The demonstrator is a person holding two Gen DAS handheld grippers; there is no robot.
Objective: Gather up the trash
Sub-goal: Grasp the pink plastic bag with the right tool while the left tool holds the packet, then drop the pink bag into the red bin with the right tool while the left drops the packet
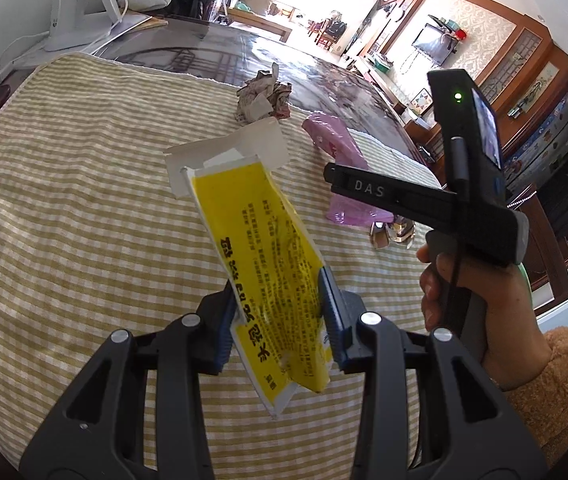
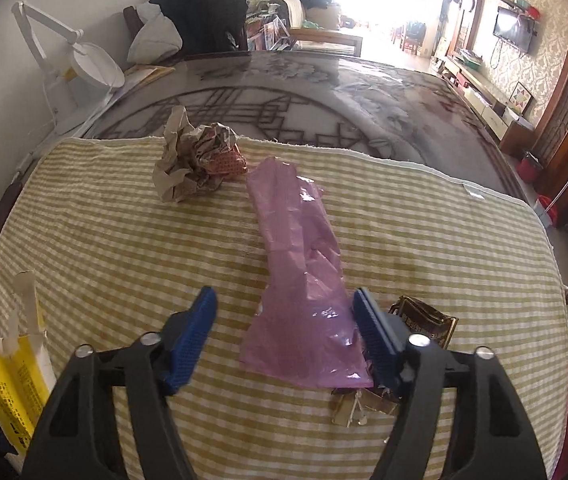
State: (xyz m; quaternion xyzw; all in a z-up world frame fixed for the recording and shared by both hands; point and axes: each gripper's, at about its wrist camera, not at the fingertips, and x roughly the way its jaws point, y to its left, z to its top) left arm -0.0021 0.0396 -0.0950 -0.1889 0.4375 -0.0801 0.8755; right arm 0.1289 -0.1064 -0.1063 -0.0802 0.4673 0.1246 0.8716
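While the left hand-held gripper (image 1: 280, 316) pinches the yellow packet (image 1: 268, 264), the right hand-held gripper (image 2: 284, 336) stands spread around the pink bag (image 2: 304, 280) on the table (image 2: 124, 240); it should probably lower squarely, then squeeze the film, avoiding the gold wrapper (image 2: 424, 320) beside it

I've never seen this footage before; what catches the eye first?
A bright yellow printed paper packet stands clamped in the left claw above the green-checked tablecloth. In the right wrist view, a crinkled pink plastic bag lies between the right claw's open blue pads.
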